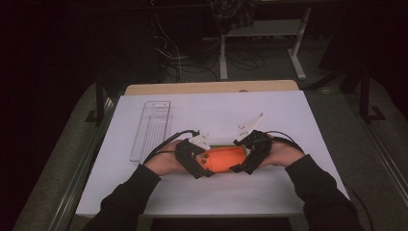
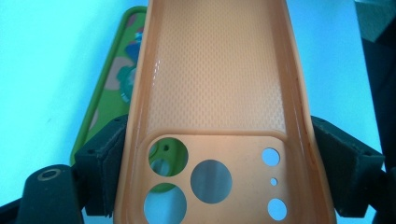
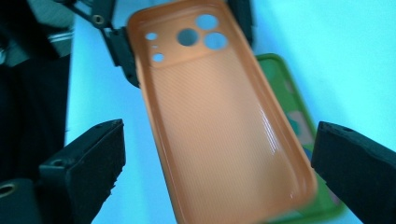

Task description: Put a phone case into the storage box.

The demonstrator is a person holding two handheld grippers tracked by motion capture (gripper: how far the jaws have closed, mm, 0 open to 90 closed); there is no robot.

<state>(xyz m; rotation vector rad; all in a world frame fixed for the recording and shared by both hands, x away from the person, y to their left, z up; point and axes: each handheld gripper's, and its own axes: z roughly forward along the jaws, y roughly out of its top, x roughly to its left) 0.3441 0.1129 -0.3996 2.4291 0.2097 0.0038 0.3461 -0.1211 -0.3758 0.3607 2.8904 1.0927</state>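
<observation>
An orange phone case (image 1: 223, 159) is held just above the white table, between my two grippers. My left gripper (image 1: 203, 163) is shut on its camera-hole end; in the left gripper view both black jaws press the sides of the orange case (image 2: 215, 93), with the left gripper (image 2: 219, 161) astride it. My right gripper (image 1: 244, 159) is at the other end. In the right gripper view the jaws stand wide apart on either side of the orange case (image 3: 219, 126) without touching it, so the right gripper (image 3: 222, 156) is open. A green patterned phone case (image 2: 109, 88) (image 3: 292, 116) lies flat beneath the orange one.
A clear plastic tray (image 1: 151, 129) lies on the white table top (image 1: 269, 110) to the far left. A wooden edge (image 1: 211, 87) runs along the back. Beyond it are desk legs and cables on the dark floor.
</observation>
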